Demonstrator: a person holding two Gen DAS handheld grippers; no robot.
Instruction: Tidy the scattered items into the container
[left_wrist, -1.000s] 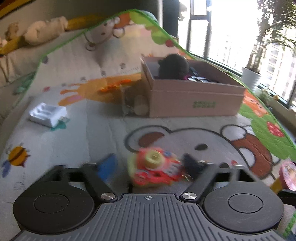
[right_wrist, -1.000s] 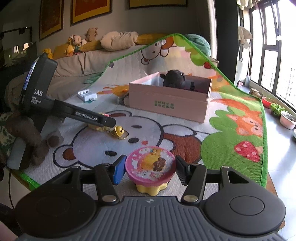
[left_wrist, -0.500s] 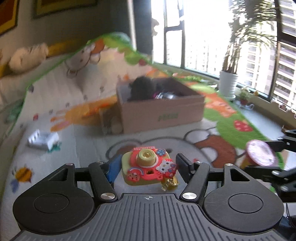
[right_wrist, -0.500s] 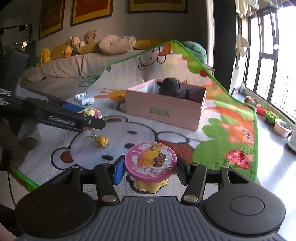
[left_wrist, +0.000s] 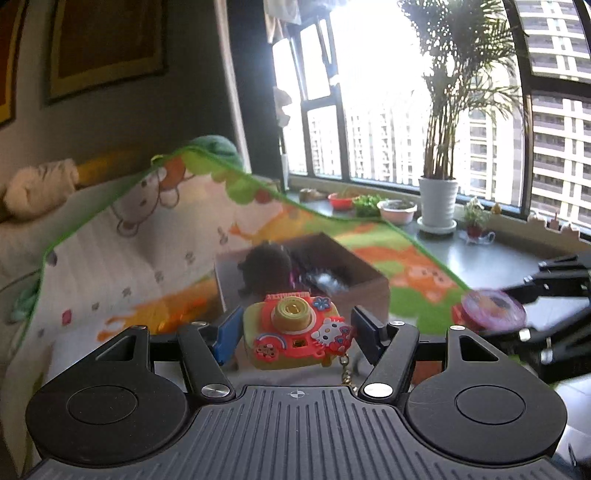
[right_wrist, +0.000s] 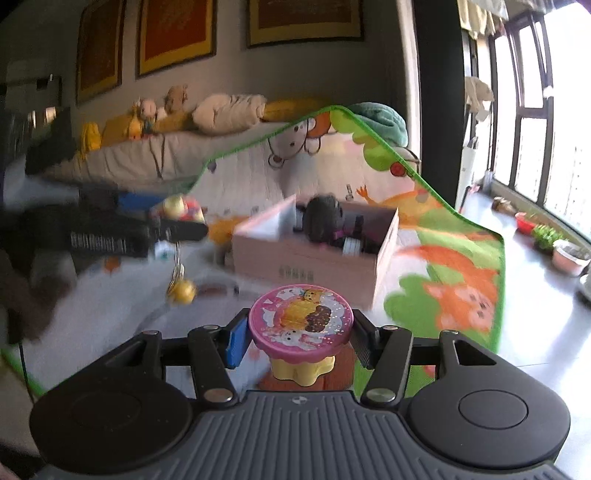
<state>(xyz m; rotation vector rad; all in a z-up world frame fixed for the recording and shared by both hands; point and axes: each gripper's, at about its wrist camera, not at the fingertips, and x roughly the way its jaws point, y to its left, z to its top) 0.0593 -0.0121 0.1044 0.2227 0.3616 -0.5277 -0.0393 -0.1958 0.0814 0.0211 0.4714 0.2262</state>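
One play mat (right_wrist: 436, 236) covers the floor, printed with cartoon bears and edged in green. On it stands one pink cardboard box (right_wrist: 306, 258), open at the top, with one dark plush toy (right_wrist: 323, 218) and some blurred smaller items inside. Three framed pictures (right_wrist: 177, 33) hang on the wall behind the sofa.

Two grippers are in view, both raised above the mat. The left gripper (left_wrist: 295, 332) pinches one red toy camera (left_wrist: 295, 326) between its pads, short of the box; a chain with one yellow bell (right_wrist: 181, 290) dangles below it. The right gripper (right_wrist: 299, 334) clamps one small cup with a round pink lid (right_wrist: 300, 319) and a yellow base, also off the mat and near the box's front corner.
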